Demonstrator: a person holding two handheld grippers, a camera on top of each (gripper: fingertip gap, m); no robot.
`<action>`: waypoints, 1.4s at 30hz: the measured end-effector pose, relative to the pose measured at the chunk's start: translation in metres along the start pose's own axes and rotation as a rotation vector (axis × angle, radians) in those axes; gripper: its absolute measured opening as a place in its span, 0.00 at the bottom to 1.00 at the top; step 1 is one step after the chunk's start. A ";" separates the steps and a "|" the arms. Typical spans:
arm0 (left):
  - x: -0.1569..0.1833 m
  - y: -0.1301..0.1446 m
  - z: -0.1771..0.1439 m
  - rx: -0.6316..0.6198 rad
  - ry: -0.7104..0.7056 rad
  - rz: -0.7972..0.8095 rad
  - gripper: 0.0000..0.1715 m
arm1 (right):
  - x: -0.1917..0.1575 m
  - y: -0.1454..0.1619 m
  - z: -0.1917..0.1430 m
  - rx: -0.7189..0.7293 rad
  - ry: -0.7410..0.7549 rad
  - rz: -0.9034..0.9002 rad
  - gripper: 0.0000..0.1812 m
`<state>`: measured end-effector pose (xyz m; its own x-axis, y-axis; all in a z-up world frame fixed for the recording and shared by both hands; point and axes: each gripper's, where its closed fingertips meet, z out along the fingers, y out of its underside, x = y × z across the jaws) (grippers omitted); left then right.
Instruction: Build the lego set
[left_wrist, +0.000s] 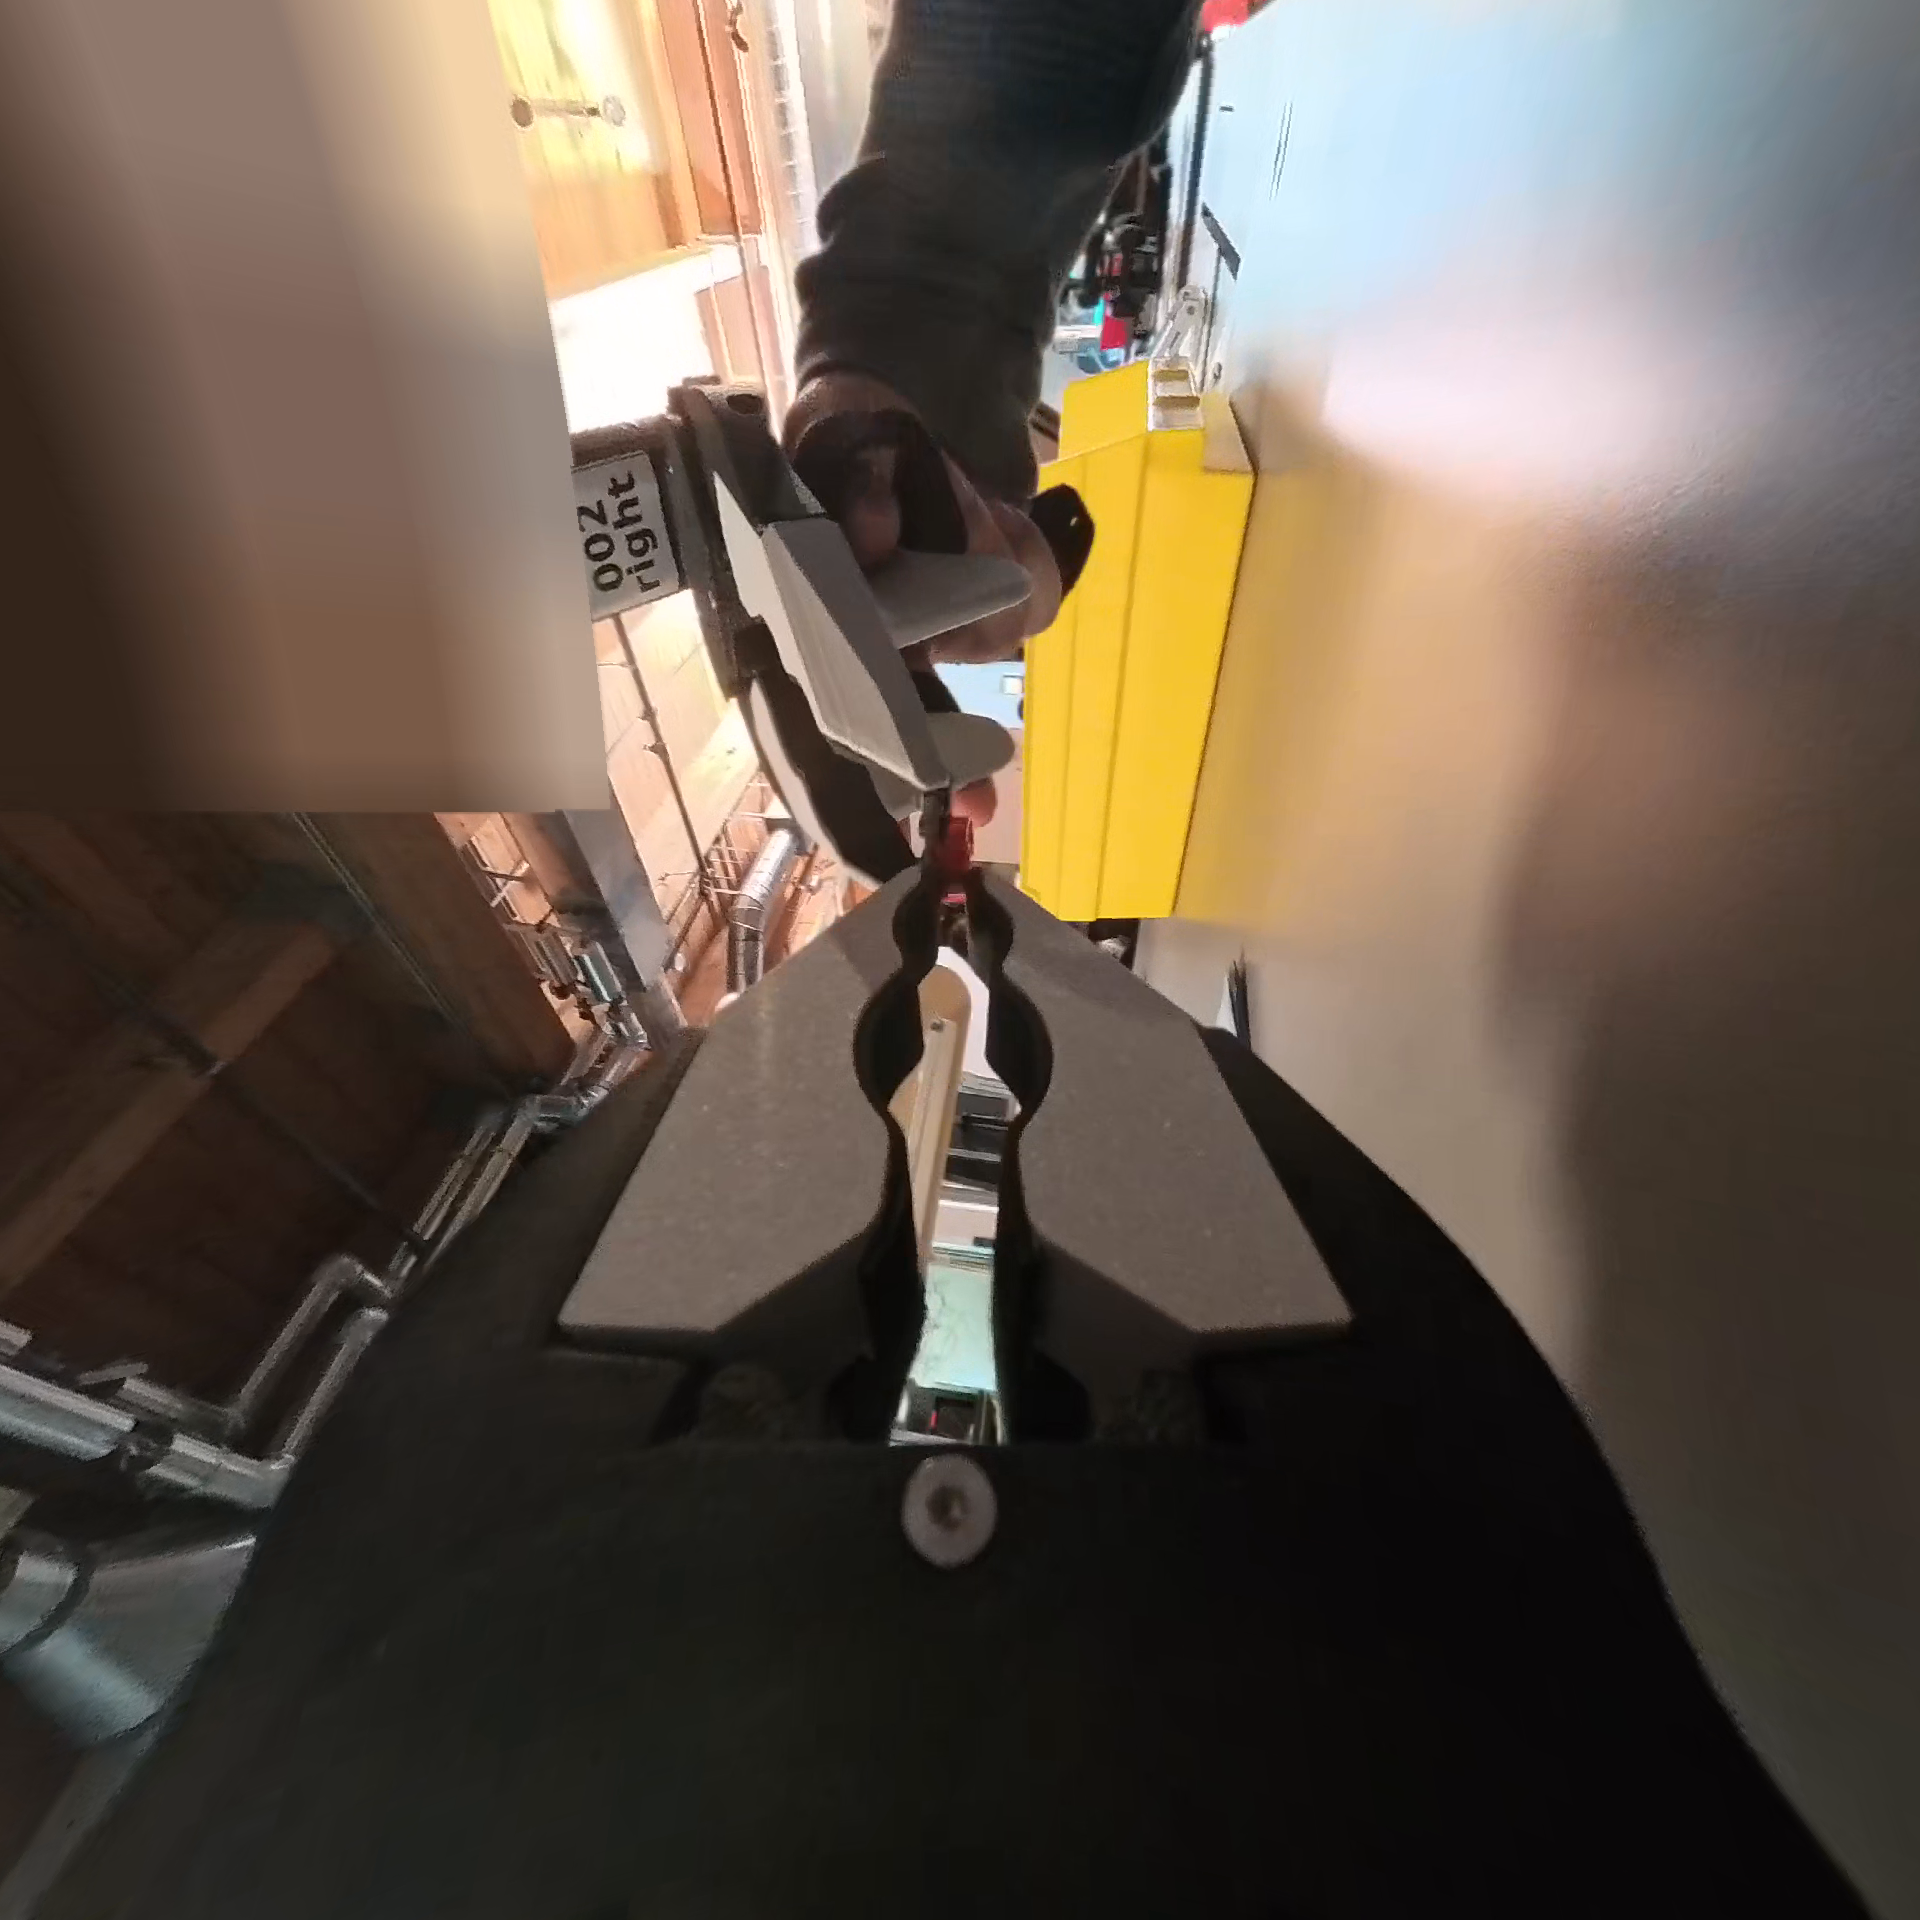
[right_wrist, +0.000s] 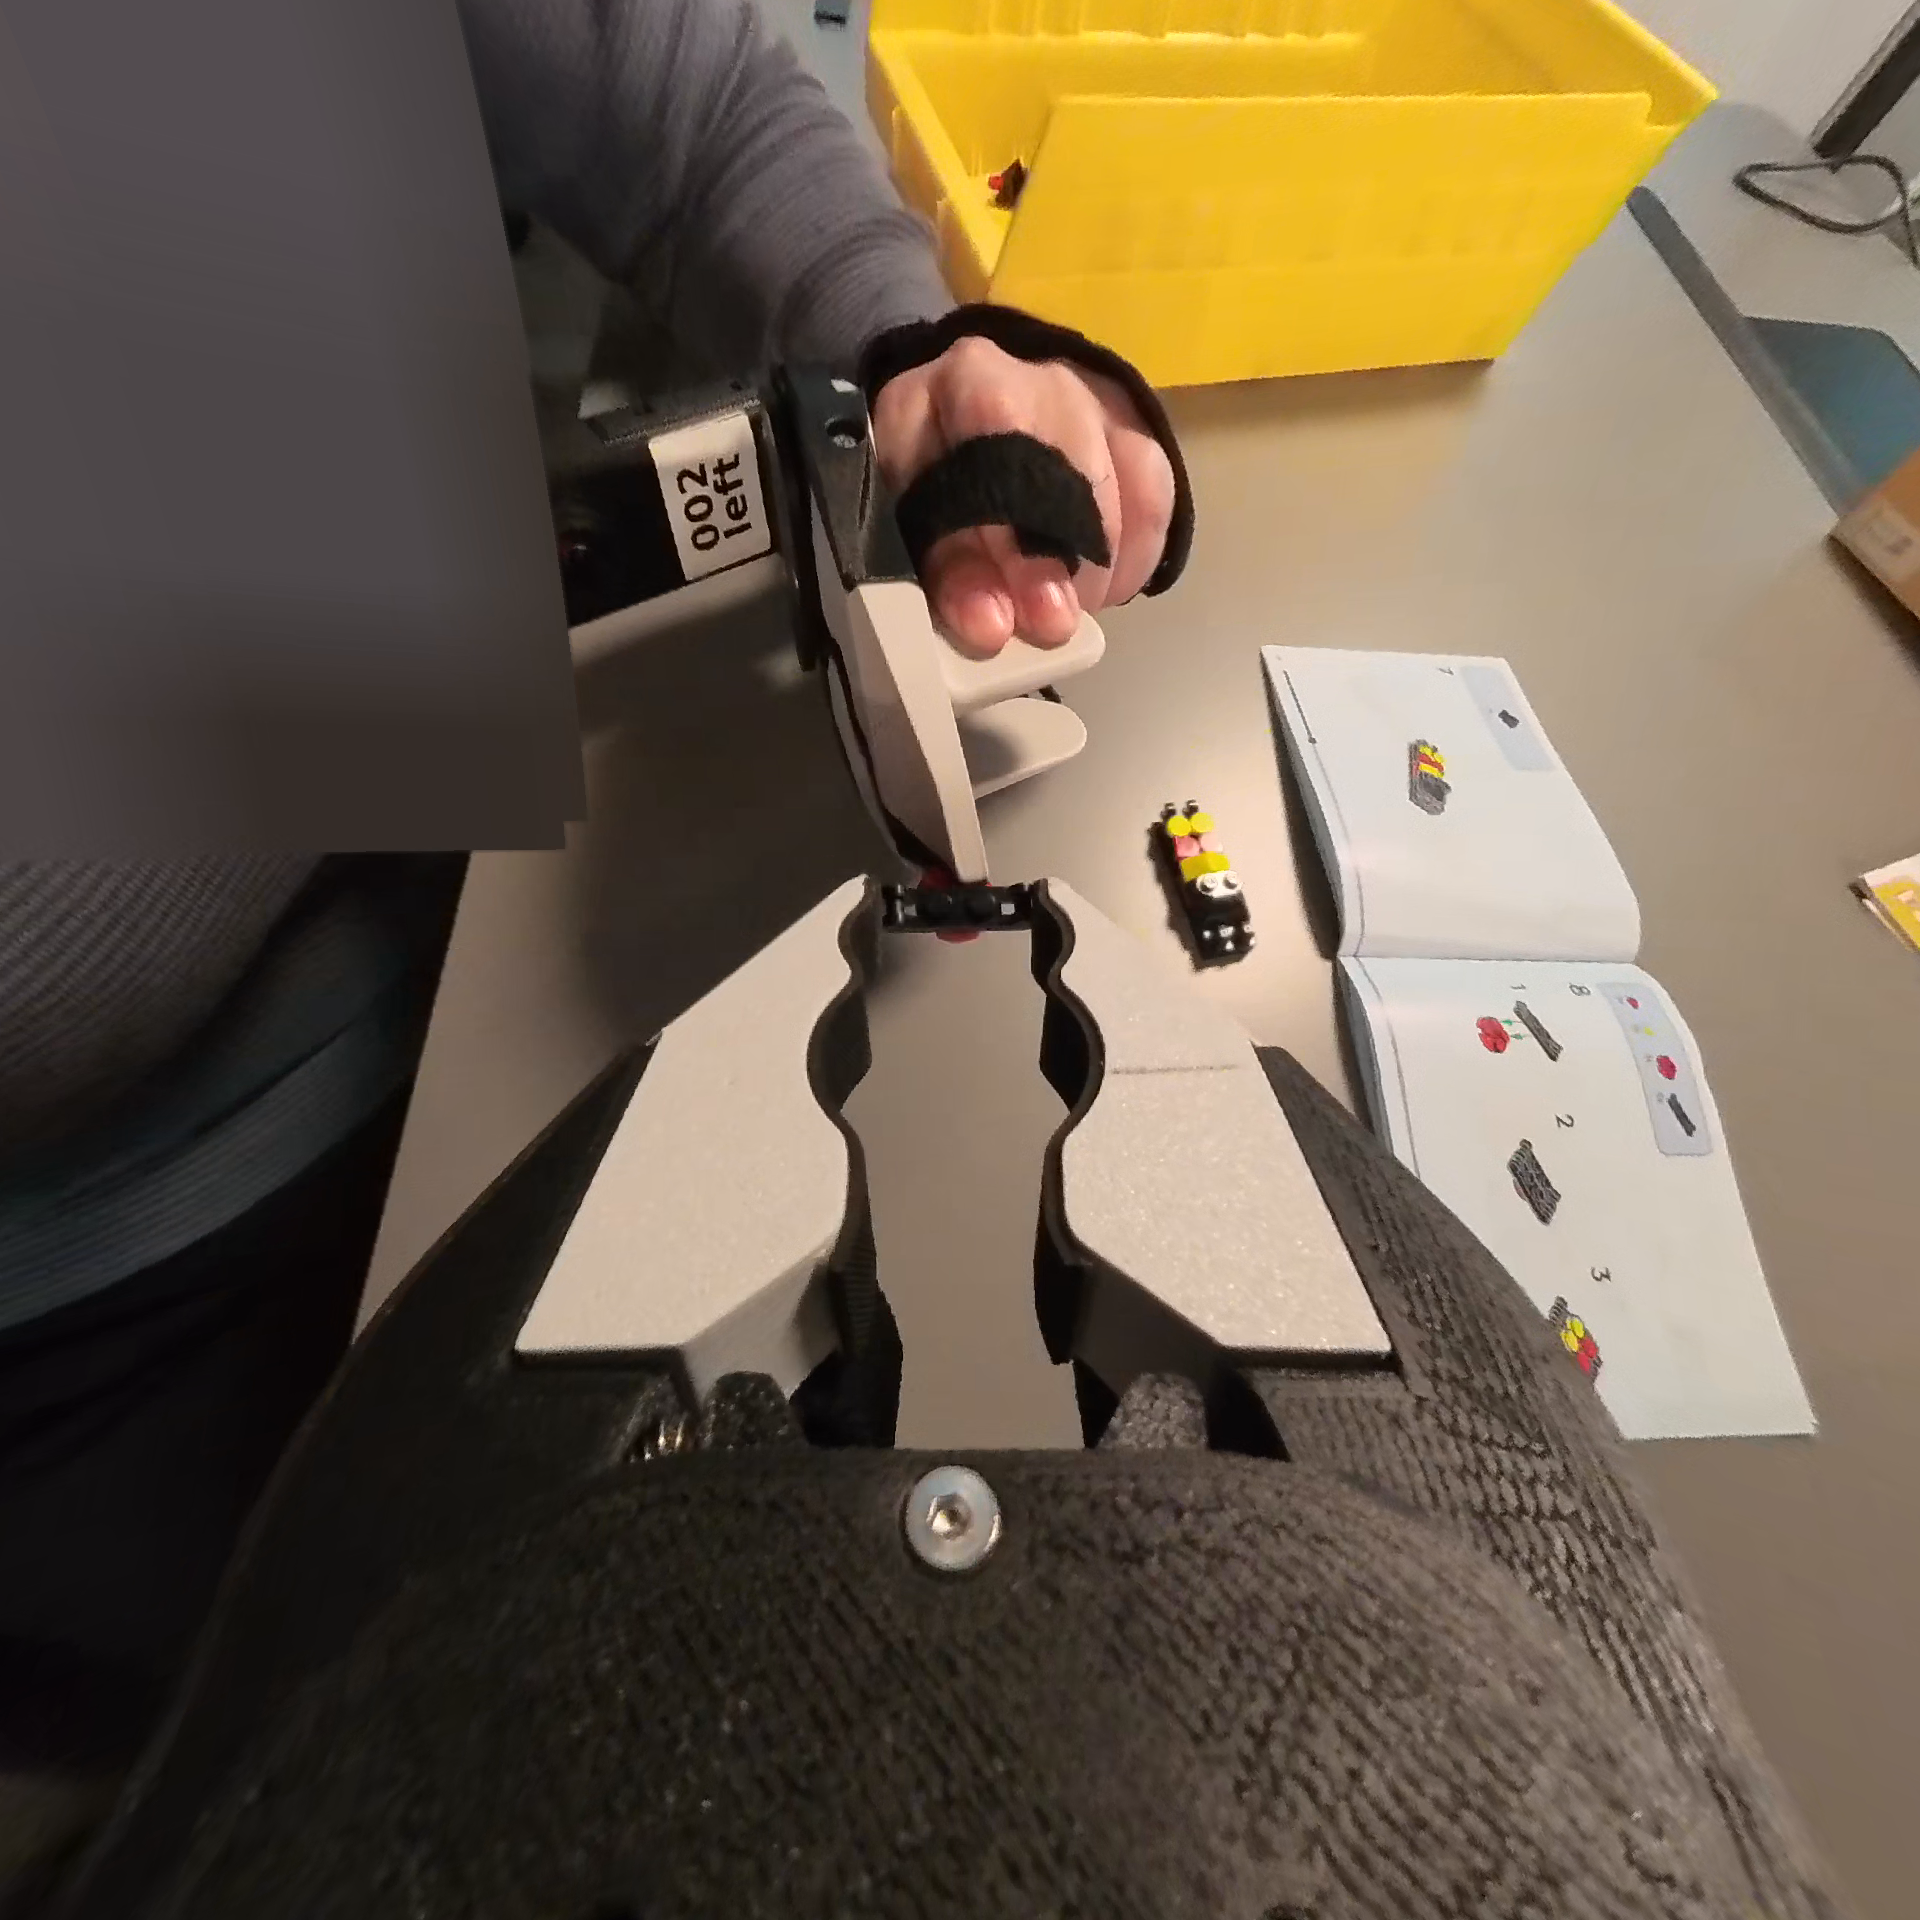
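Note:
My right gripper (right_wrist: 956, 906) is shut on a small black plate (right_wrist: 961, 912), gripped by its two ends and held above the table. My left gripper (left_wrist: 951, 883) is shut on a small red piece (left_wrist: 951, 840) and comes down from above in the right wrist view (right_wrist: 940, 862), with its tips against the plate. A bit of the red piece (right_wrist: 951, 936) shows under the plate. In the left wrist view the right gripper (left_wrist: 935, 800) meets my tips from above. A partly built model (right_wrist: 1205, 883) in black, yellow and red lies on the table to the right.
An open instruction booklet (right_wrist: 1507, 1039) lies right of the model on the grey table (right_wrist: 1351, 520). A yellow bin (right_wrist: 1247, 208) stands at the back, also in the left wrist view (left_wrist: 1132, 675). The person's gloved hands hold both grippers.

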<state>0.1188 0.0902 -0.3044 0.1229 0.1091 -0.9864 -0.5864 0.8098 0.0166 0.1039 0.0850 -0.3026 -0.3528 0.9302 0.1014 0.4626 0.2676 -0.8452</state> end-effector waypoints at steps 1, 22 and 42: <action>-0.001 -0.001 0.000 0.003 -0.005 0.001 0.02 | -0.001 -0.001 0.000 -0.006 0.003 0.000 0.15; 0.015 0.021 -0.004 -0.074 0.092 -0.049 0.02 | -0.017 0.064 -0.014 -0.126 0.188 0.190 0.15; 0.032 0.010 -0.010 -0.080 0.181 0.061 0.02 | -0.015 0.097 -0.008 -0.091 0.619 0.583 0.03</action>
<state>0.1094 0.0959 -0.3375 -0.0561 0.0453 -0.9974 -0.6507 0.7560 0.0709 0.1604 0.0987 -0.3821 0.4575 0.8880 -0.0461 0.5049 -0.3021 -0.8086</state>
